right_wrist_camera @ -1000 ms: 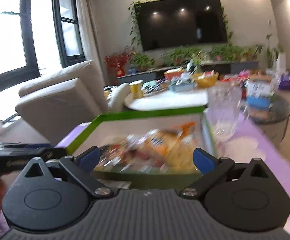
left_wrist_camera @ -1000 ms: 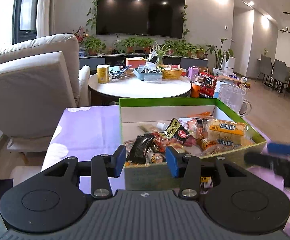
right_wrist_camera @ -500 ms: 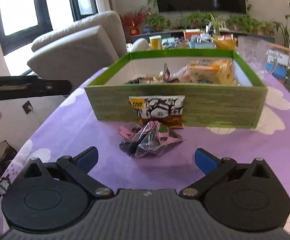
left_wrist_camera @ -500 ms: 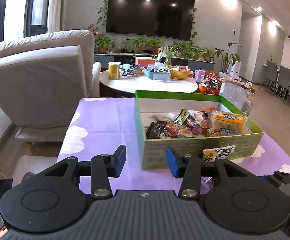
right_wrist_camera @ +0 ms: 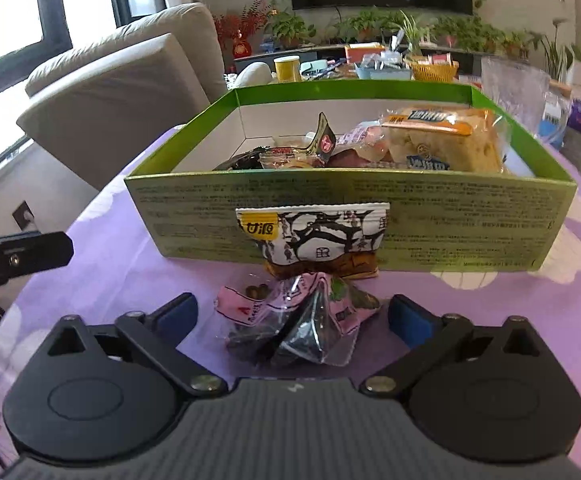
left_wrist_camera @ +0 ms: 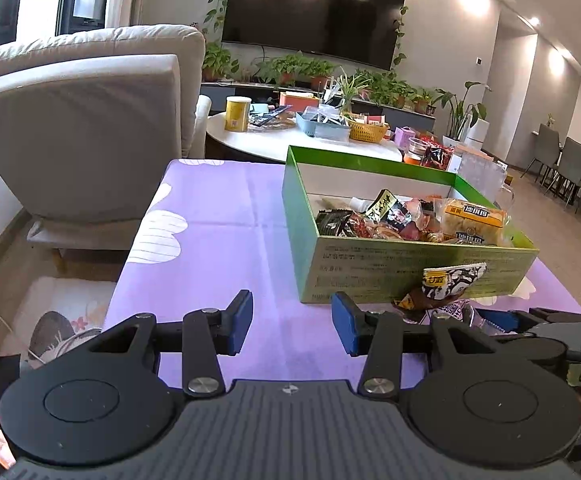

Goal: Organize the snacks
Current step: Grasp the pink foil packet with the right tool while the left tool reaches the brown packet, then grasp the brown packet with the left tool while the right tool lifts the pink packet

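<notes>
R gripper [right_wrist_camera: 292, 316] jaws wide apart, pink snack pack [right_wrist_camera: 302, 320] btwn them on purple cloth [right_wrist_camera: 130, 248] | L gripper [left_wrist_camera: 292, 322] apart, nothing in it | green box [right_wrist_camera: 350, 216] of snacks just behind, b&w packet [right_wrist_camera: 314, 236] leaning on its front wall

The box [right_wrist_camera: 450, 220] is green outside, white inside. The cloth [left_wrist_camera: 218, 216] is purple with white flowers. Gripper pads [right_wrist_camera: 408, 320] are blue.

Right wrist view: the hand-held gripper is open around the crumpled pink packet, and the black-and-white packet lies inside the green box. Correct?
Not quite. The right wrist view shows the black-and-white packet outside the green box, leaning against its front wall. The right hand-held gripper is open around the crumpled pink packet.
</notes>
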Demonstrator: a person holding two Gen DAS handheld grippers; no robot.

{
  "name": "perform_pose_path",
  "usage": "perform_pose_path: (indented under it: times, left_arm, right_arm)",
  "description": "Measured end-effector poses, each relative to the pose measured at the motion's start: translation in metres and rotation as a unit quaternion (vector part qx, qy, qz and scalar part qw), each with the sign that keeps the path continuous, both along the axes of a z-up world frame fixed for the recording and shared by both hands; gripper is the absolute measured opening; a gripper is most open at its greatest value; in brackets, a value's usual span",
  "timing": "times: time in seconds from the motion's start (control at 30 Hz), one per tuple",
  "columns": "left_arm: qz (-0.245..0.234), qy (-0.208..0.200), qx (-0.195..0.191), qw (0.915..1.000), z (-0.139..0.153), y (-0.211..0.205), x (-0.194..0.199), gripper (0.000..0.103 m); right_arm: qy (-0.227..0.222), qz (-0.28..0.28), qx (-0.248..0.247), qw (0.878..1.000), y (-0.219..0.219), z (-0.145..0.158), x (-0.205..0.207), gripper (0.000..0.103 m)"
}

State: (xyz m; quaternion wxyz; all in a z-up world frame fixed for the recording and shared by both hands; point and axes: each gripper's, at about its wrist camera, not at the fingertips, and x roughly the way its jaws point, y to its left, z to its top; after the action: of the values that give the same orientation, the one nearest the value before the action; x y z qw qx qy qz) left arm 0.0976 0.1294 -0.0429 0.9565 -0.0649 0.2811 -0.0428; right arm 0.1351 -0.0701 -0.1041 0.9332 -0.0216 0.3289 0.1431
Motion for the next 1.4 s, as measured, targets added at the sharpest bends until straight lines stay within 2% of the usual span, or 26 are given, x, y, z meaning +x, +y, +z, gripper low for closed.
perform_pose_path:
  times: [0.07, 0.13, 0.3, 0.5, 0.7, 0.93, 1.1, 1.17, 1.3, 1.4]
  left_arm:
    - [-0.002, 0.001, -0.002, 1.0000, -0.001, -0.001, 0.000, 0.041]
    - [-0.007, 0.000, -0.003, 1.0000, 0.000, -0.004, 0.000, 0.041]
    - [-0.034, -0.006, 0.004, 0.9994, 0.004, -0.021, -0.002, 0.041]
    - [-0.074, -0.013, 0.014, 0.9971, 0.008, -0.049, -0.004, 0.041]
    - [-0.093, -0.003, 0.025, 0.9953, 0.005, -0.070, 0.000, 0.041]
    - [-0.120, 0.013, 0.050, 0.9914, -0.002, -0.095, 0.007, 0.041]
    - [-0.133, 0.021, 0.061, 0.9891, -0.006, -0.112, 0.010, 0.041]
    - [-0.133, 0.020, 0.066, 0.9887, -0.007, -0.120, 0.010, 0.043]
    - [-0.137, 0.025, 0.076, 0.9873, -0.012, -0.133, 0.014, 0.055]
    - [-0.121, 0.039, 0.074, 0.9891, -0.018, -0.139, 0.024, 0.056]
  right_arm:
    - [-0.002, 0.017, 0.002, 1.000, -0.007, 0.002, -0.005, 0.081]
    - [0.001, 0.026, 0.009, 1.000, -0.015, 0.004, -0.007, 0.071]
    - [0.005, 0.023, 0.015, 1.000, -0.036, 0.009, -0.021, 0.068]
    - [-0.010, 0.002, 0.017, 1.000, -0.051, 0.015, -0.032, 0.068]
    - [-0.032, -0.030, 0.014, 0.999, -0.072, 0.019, -0.036, 0.068]
    - [-0.031, -0.078, 0.036, 0.996, -0.105, 0.016, -0.032, 0.068]
    - [-0.039, -0.090, 0.043, 0.994, -0.115, 0.018, -0.032, 0.068]
    - [-0.041, -0.093, 0.047, 0.994, -0.119, 0.019, -0.032, 0.068]
    - [-0.041, -0.094, 0.053, 0.993, -0.122, 0.019, -0.030, 0.068]
    - [-0.040, -0.090, 0.057, 0.993, -0.122, 0.018, -0.032, 0.068]
